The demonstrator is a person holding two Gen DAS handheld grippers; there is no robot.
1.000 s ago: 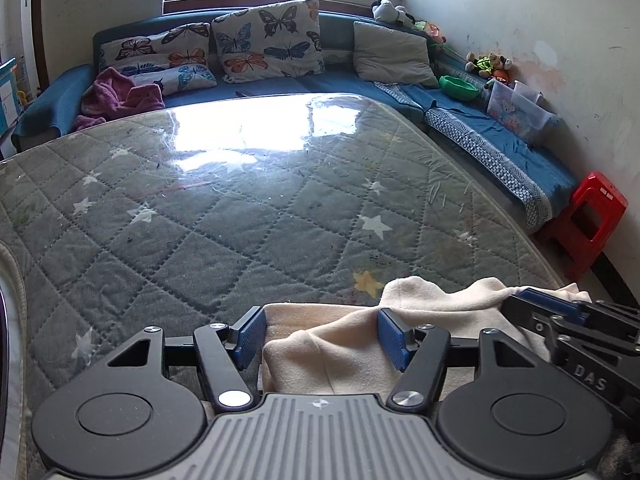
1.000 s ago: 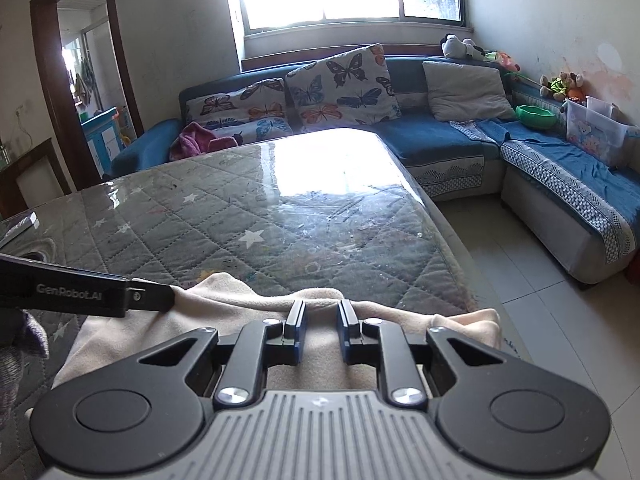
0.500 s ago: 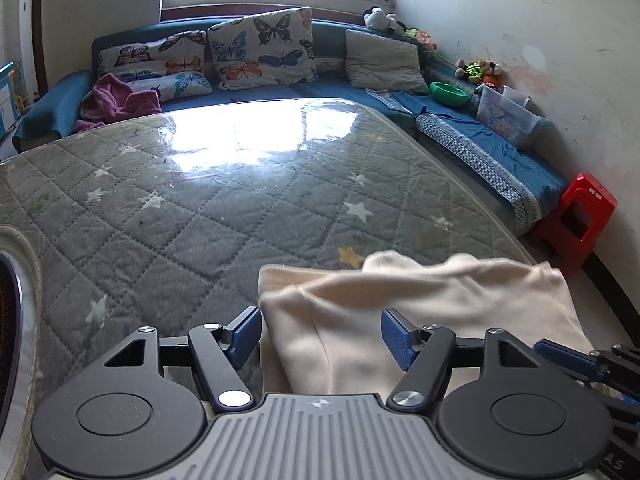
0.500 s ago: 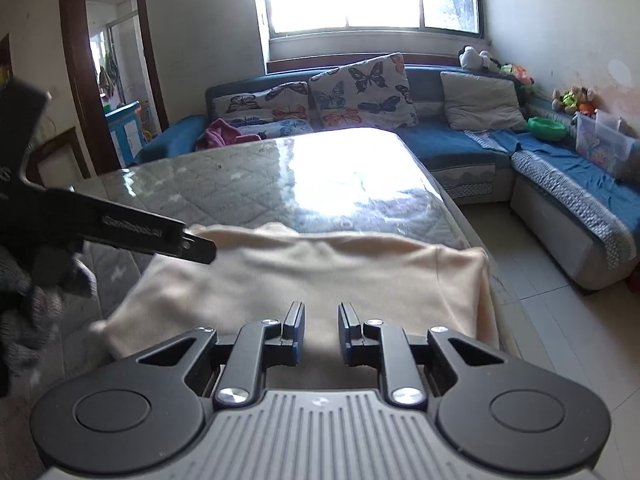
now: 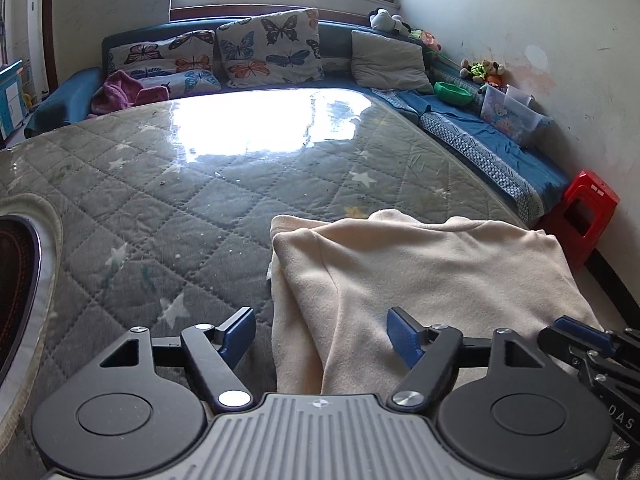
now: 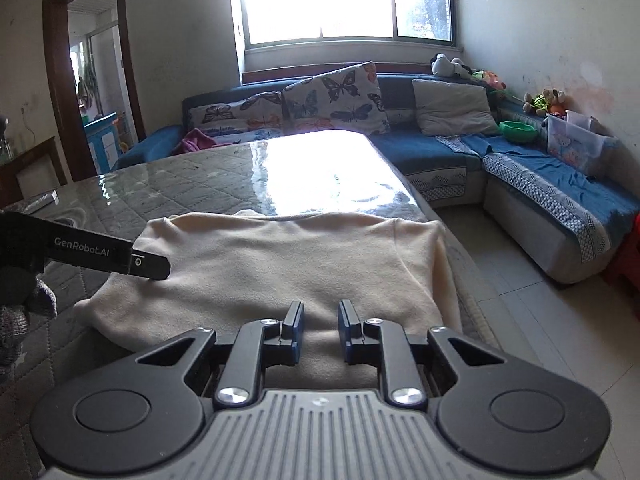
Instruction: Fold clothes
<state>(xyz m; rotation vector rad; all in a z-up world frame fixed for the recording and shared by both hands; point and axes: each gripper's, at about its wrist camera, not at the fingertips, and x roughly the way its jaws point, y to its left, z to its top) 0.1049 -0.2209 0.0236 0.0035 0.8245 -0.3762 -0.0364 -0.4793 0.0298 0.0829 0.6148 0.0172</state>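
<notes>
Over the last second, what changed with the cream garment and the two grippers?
The cream garment went from bunched against the grippers to spread flat on the quilted table. The left gripper let go; its jaws are opening over the garment's left edge. The right gripper backed off too, jaws still narrow, gripping nothing. Sofa unchanged.

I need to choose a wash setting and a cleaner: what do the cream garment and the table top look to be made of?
The cream garment looks like soft knit or fleece: matte, with a fine nap and rounded folds, though the fibre cannot be told. The table top looks like grey quilted fabric with stars under a clear glossy sheet, glass or plastic, since it mirrors the window sharply.
</notes>
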